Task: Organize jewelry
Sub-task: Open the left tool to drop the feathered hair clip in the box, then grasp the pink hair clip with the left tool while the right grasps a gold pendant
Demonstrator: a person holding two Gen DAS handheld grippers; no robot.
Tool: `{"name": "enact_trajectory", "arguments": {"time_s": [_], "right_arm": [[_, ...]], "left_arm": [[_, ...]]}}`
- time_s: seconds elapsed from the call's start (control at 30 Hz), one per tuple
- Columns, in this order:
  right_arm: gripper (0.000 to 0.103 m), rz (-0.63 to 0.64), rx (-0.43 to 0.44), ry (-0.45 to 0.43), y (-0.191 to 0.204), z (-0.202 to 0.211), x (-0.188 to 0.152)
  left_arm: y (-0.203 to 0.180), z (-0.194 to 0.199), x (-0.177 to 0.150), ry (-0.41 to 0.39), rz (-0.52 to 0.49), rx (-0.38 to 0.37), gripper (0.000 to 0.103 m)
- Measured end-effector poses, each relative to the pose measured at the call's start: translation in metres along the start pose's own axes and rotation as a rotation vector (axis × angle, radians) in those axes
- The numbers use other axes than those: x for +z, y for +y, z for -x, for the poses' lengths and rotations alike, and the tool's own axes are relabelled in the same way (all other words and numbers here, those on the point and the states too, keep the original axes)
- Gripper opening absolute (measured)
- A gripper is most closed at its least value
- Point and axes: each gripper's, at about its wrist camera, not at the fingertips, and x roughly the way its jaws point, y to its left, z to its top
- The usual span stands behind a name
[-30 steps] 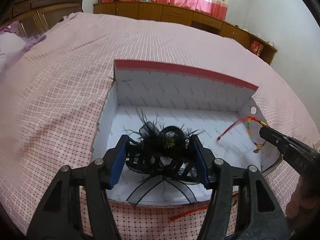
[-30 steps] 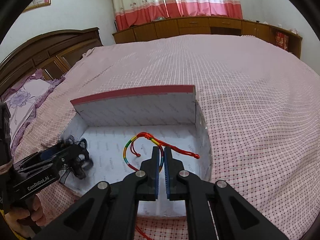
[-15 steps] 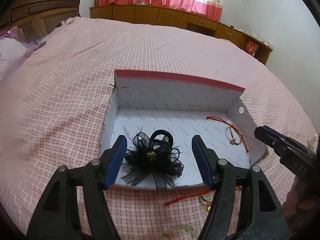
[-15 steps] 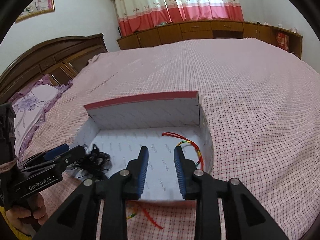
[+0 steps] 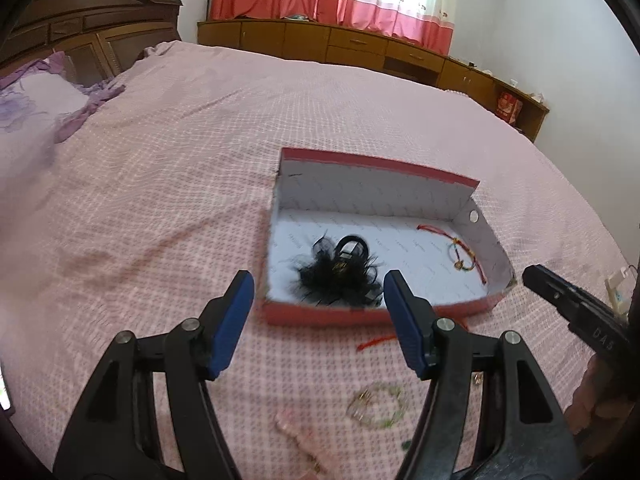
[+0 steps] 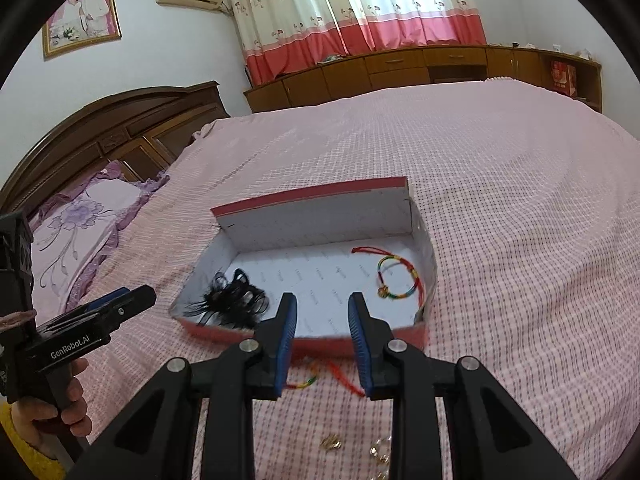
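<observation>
A shallow red box [image 5: 372, 315] with a white patterned lining is seen lying open on a bed covered by a pink checked bedspread [image 5: 168, 184]. Inside the box, a black feathered hair clip [image 5: 340, 270] is seen at the left end and a multicoloured cord bracelet [image 5: 464, 254] with a red string is seen at the right end; the two are well apart.

The left claw [image 5: 318, 322] is held above the bedspread just in front of the box's near wall, its blue-padded jaws spread wide with nothing between them. The right claw [image 6: 322, 340] is likewise held in front of the box, its jaws parted and empty; in its own view the hair clip [image 6: 236, 300] is seen to the left of the jaws and the bracelet [image 6: 398, 278] to the right.

On the bedspread in front of the box, a red cord [image 5: 376, 342] is seen near the left claw's right finger, with a pale beaded bracelet [image 5: 376, 404] nearer the camera, blurred. From the right wrist, small gold pieces [image 6: 330, 443] are visible low in the frame, too small to be identified.

A hand [image 6: 52, 408] is seen gripping the left tool's handle. A dark wooden headboard [image 6: 108, 128], a lilac floral pillow [image 6: 76, 216] and pink-banded curtains [image 6: 360, 8] are seen behind.
</observation>
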Motion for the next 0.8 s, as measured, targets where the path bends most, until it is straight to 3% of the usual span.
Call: {"name": "enact_trajectory", "arguments": {"time_s": [0.8], "right_arm": [[0.029, 0.056, -0.083, 0.051, -0.022, 0.060, -0.066]], "left_arm": [[0.007, 0.010, -0.073, 0.131, 0.047, -0.005, 0.059]]}}
